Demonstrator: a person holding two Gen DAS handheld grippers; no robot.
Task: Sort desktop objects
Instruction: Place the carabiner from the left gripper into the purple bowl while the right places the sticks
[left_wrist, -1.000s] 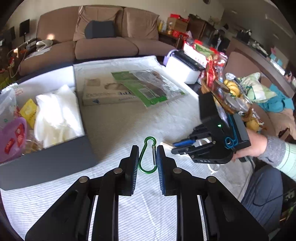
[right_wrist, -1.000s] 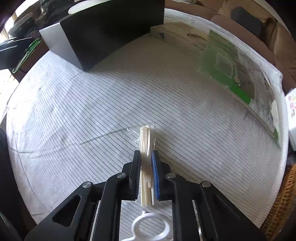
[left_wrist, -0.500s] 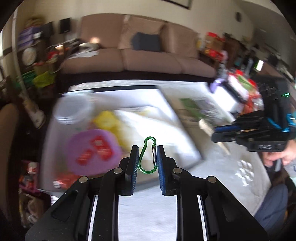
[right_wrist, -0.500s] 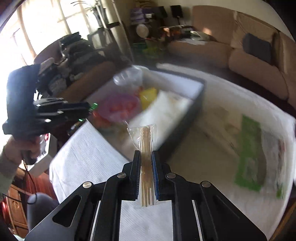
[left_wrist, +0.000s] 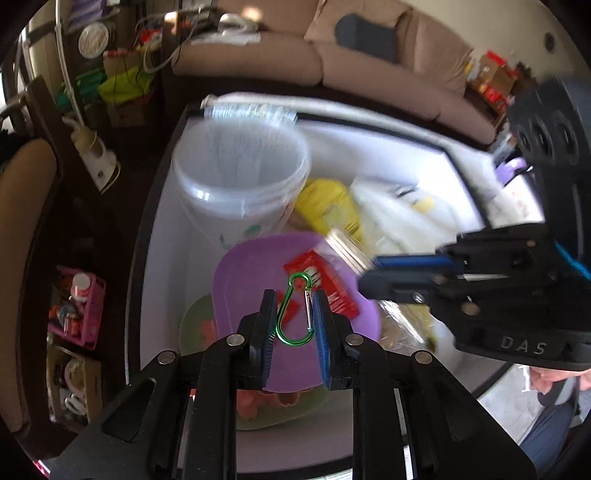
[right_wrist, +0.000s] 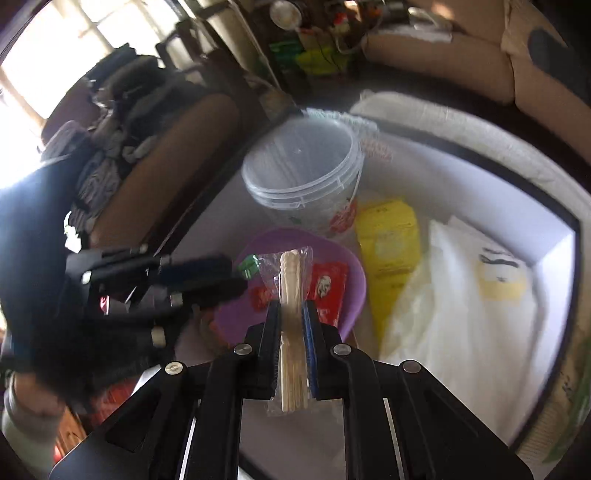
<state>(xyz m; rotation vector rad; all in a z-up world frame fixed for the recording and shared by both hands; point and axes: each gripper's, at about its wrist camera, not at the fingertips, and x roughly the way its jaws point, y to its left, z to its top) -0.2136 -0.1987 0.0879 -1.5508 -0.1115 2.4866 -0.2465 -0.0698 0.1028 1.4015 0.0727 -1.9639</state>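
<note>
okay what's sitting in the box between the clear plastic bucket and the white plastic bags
A yellow packet lies between the clear bucket and the white bags in the box; the right wrist view shows it best.

A dark-rimmed, white-lined box (right_wrist: 554, 236) sits on the cloth-covered worktop (left_wrist: 509, 387), holding a clear plastic tub (right_wrist: 303, 166), a purple plate (left_wrist: 258, 277) with red sachets (right_wrist: 327, 286), a yellow packet (right_wrist: 391, 236) and white plastic bags (right_wrist: 461, 295).

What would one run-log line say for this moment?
left tool: shut on green carabiner | right tool: shut on wrapped wooden cutlery | both above box
</note>
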